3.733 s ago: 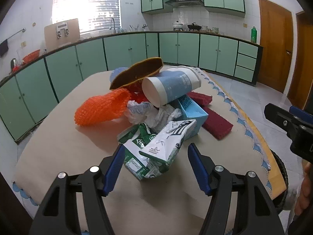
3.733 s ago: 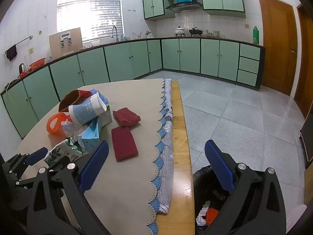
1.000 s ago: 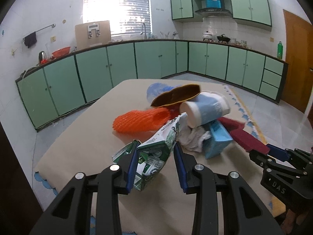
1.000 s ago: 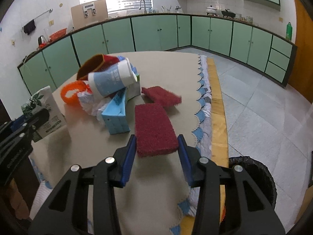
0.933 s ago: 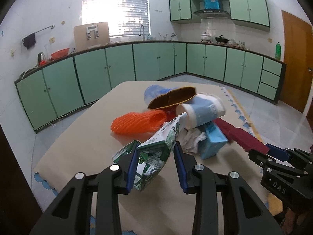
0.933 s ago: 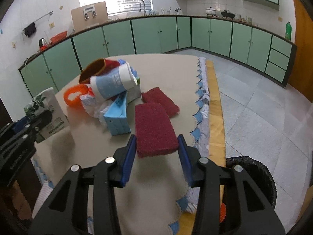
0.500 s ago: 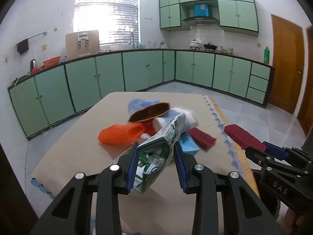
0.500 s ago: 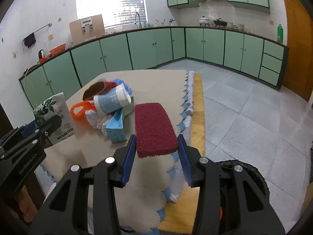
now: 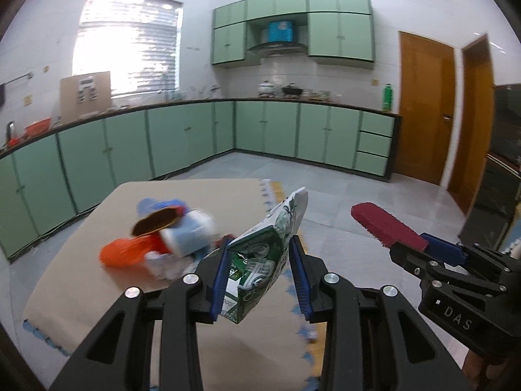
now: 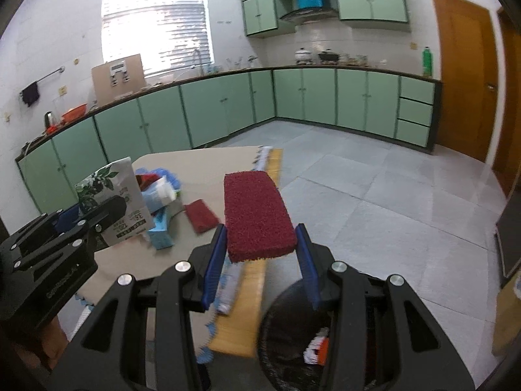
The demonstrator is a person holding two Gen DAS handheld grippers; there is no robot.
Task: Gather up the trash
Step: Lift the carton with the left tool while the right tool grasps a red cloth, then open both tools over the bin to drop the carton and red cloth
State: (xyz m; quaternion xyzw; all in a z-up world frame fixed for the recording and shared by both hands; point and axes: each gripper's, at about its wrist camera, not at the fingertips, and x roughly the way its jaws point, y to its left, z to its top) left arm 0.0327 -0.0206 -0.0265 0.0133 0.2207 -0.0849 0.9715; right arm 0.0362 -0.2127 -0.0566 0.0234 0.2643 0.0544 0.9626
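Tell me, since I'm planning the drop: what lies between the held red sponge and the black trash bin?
Right wrist view: only the table's wooden edge shows between red sponge and black trash bin.

Green cabinets (image 10: 228, 107) line the kitchen walls under a bright blinded window (image 10: 156, 22), with a wooden door (image 10: 462, 75) at right.

A home kitchen: green cabinets (image 10: 351, 97), range hood (image 10: 309, 11), pots (image 10: 302, 55) on the counter.

I can read "DAS" on the body of the right gripper (image 9: 410, 244) and "36" printed on the carton (image 10: 114, 195).
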